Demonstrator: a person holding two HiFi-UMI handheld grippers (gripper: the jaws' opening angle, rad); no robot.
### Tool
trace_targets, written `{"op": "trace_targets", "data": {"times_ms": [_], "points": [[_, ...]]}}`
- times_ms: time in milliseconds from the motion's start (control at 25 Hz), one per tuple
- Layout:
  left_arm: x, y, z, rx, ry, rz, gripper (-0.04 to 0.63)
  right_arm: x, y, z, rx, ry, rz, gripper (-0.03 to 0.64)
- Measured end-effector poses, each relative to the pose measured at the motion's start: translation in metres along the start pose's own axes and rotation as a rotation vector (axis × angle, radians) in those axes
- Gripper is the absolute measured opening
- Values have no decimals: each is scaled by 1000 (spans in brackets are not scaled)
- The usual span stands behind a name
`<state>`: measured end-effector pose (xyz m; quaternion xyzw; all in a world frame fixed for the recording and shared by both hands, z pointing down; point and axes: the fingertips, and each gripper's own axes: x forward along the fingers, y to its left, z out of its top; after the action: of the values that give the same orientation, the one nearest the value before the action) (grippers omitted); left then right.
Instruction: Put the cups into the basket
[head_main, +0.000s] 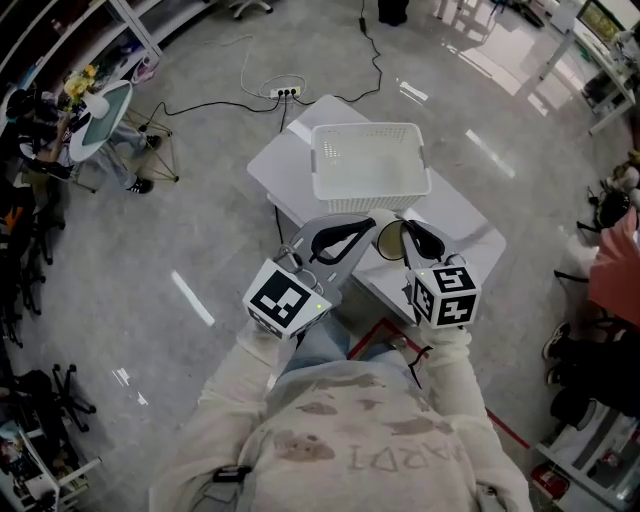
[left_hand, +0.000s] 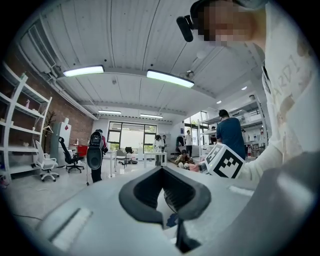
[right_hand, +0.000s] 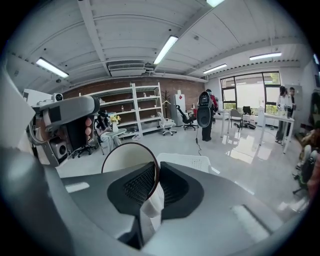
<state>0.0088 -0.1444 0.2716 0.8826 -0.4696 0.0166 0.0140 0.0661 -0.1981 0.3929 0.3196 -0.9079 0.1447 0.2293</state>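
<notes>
1. head view: a white basket (head_main: 369, 165) stands on a pale surface (head_main: 462, 217), toward its far end. the left gripper (head_main: 362, 224) and the right gripper (head_main: 406, 236) are held side by side just in front of the basket's near wall. the right gripper carries a cup (head_main: 387, 240), tipped on its side with its open mouth toward the left gripper. the cup is outside the basket, near its front wall and above the surface.
2. left gripper view: the left gripper (left_hand: 162, 172) has its dark pads pressed together at the tips, with nothing pinched between them. the right gripper's marker cube (left_hand: 225, 161) shows just to the right.
3. right gripper view: the right gripper (right_hand: 155, 172) is clamped on the cup (right_hand: 125, 160). one pad is inside the cup's dark rim and the other is against the white outer wall. the pale inside of the cup faces the camera. the basket (right_hand: 192, 161) lies just beyond the jaws.
</notes>
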Motion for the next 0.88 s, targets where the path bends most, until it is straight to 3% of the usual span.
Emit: {"op": "trace_targets", "data": {"times_ms": [400,880], "points": [[-14,69,-1,13,-6,-57,0,59,14,54,-21,-36,-59,55],[20,127,-11,2,4,-33,0,147,-51,60,1,55,-87,55]]}}
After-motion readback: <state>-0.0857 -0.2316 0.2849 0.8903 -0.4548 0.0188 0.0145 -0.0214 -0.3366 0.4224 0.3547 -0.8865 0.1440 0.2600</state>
